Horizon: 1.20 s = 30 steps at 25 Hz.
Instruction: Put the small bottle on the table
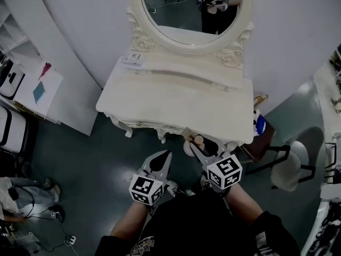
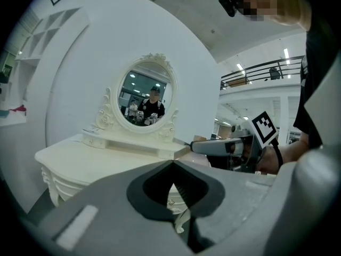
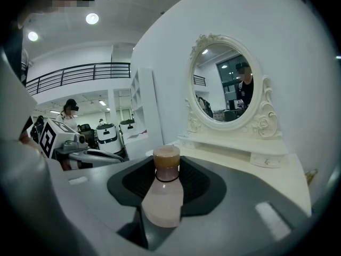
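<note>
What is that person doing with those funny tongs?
A person stands in front of a white dressing table with an oval mirror, holding tongs in each hand. The right tongs are shut on a small bottle, pinkish with a tan cap, held upright just short of the table's front edge. The left tongs are shut with nothing in them and wait off to the side. The bottle is not on the table yet.
</note>
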{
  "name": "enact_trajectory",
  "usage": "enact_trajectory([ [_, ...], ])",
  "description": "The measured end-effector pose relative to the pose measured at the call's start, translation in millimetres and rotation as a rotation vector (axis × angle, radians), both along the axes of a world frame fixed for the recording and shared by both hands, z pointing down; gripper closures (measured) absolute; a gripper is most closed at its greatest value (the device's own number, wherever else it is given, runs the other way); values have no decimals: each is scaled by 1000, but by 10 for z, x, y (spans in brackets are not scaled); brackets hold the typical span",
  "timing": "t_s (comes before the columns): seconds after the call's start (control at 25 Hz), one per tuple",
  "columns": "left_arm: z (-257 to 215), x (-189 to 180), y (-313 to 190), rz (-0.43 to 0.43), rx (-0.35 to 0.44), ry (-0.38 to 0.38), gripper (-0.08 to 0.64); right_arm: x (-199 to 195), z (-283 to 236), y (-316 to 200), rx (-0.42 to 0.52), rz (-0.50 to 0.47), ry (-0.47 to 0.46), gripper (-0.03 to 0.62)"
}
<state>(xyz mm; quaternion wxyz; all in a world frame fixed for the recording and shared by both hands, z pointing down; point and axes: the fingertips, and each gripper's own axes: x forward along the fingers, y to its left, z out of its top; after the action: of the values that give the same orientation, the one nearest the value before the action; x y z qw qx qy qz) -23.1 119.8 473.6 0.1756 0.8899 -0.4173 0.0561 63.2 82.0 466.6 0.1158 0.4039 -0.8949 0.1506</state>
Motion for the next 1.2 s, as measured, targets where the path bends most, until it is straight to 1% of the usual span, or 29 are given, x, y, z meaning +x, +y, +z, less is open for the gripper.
enact_trajectory([
  [0.24,20,-101,24,15,1,-9,560,-127,-10,-15,8,6,-5,423],
  [0.44,42,-190,45,3,-5,-11,560,-205,1,-12,3,-4,-8,423],
  [0.6,95,-188,25,-5,-22,-10,560,-214,22,-58,-4,-16,-5,423],
  [1.04,24,-147,-324,-57,-3,-30,560,-190,36,-409,-1,-75,-13,423],
  [1.2,-15,-58,-508,-70,6,-36,560,-110,24,-609,0,-82,-17,423],
])
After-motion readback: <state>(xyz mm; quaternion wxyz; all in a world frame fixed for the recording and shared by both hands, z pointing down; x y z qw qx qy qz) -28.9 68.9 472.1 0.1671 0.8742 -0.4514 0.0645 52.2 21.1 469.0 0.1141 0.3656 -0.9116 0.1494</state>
